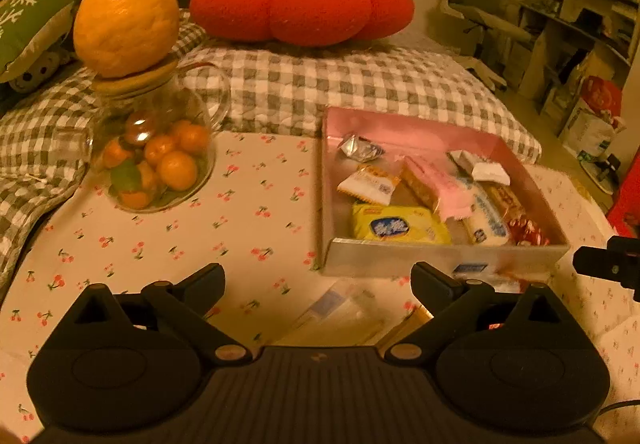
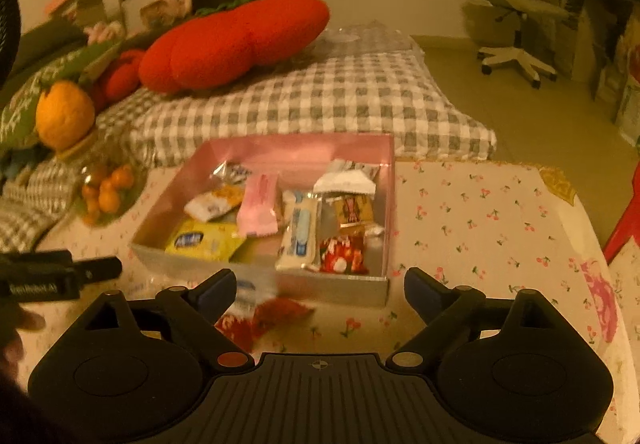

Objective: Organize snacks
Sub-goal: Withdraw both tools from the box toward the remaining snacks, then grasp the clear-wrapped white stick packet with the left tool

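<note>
Left tool [image 1: 318,278] at the bottom of its view, jaws spread wide and gripping nothing; under the gap lie pale, blurred wrappers [image 1: 340,318] on the cherry-print desk [image 1: 248,204]. Right tool [image 2: 320,284] just the same, jaws wide apart and empty, with a red snack packet [image 2: 276,314] loose on the desk at the lower centre, just short of the box. At the left edge of the right view the other tool's black finger pokes in, a hand [image 2: 18,328] below it.

Next up, the pink-lined snack box [image 1: 444,262], right of centre in the left view, centre in the right view. Inside it: a yellow packet [image 1: 400,228] at the near left, a pink wafer pack [image 1: 434,184] in the middle, a white-and-blue bar [image 2: 300,234] beside it, a red-and-white candy packet [image 2: 344,254] in the near right corner, a silver foil wrapper [image 1: 360,148] towards the back.

Left of the box, a glass jar [image 1: 156,160] of small oranges, a big yellow-orange citrus [image 1: 126,22] balanced on its lid.

Behind, a grey checked quilt [image 1: 360,84] with a red tomato-shaped cushion [image 1: 302,4] on top, and an office chair [image 2: 516,4] at the upper right
</note>
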`<state>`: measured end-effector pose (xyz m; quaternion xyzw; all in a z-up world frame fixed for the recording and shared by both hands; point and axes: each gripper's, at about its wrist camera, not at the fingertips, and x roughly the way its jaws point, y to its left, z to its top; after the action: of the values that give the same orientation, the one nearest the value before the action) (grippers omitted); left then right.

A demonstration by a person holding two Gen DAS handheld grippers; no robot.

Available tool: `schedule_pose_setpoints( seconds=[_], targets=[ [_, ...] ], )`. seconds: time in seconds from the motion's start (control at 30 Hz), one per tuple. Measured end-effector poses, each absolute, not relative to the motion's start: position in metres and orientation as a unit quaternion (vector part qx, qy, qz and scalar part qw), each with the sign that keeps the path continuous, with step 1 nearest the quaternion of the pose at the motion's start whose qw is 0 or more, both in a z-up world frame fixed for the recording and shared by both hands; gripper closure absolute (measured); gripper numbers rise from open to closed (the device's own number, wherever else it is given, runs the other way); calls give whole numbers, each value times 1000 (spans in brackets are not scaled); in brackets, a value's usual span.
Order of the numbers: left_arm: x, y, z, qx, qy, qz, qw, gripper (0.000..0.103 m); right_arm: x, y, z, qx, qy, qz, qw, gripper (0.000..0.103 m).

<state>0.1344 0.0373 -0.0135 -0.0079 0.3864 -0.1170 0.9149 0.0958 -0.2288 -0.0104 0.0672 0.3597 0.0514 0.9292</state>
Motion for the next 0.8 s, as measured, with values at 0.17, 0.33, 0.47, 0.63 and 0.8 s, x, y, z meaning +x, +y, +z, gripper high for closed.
schedule_pose_setpoints(
  seconds=[0.17,0.33,0.47,0.63,0.8],
  targets=[
    [127,49,-19,14,382,-124,916,4,83,-218,-15,63,368,65,926,10],
    [121,59,-28,33,378,-140,915,4,69,-200,-20,34,372,93,923,10],
    [120,63,-37,43,383,-161,909,12,62,-187,-27,14,380,108,918,10],
    [121,56,-46,52,395,-191,897,26,61,-173,-40,18,409,127,904,10],
    [128,52,-55,44,418,-201,885,51,63,-162,-47,43,429,140,891,10]
  ],
)
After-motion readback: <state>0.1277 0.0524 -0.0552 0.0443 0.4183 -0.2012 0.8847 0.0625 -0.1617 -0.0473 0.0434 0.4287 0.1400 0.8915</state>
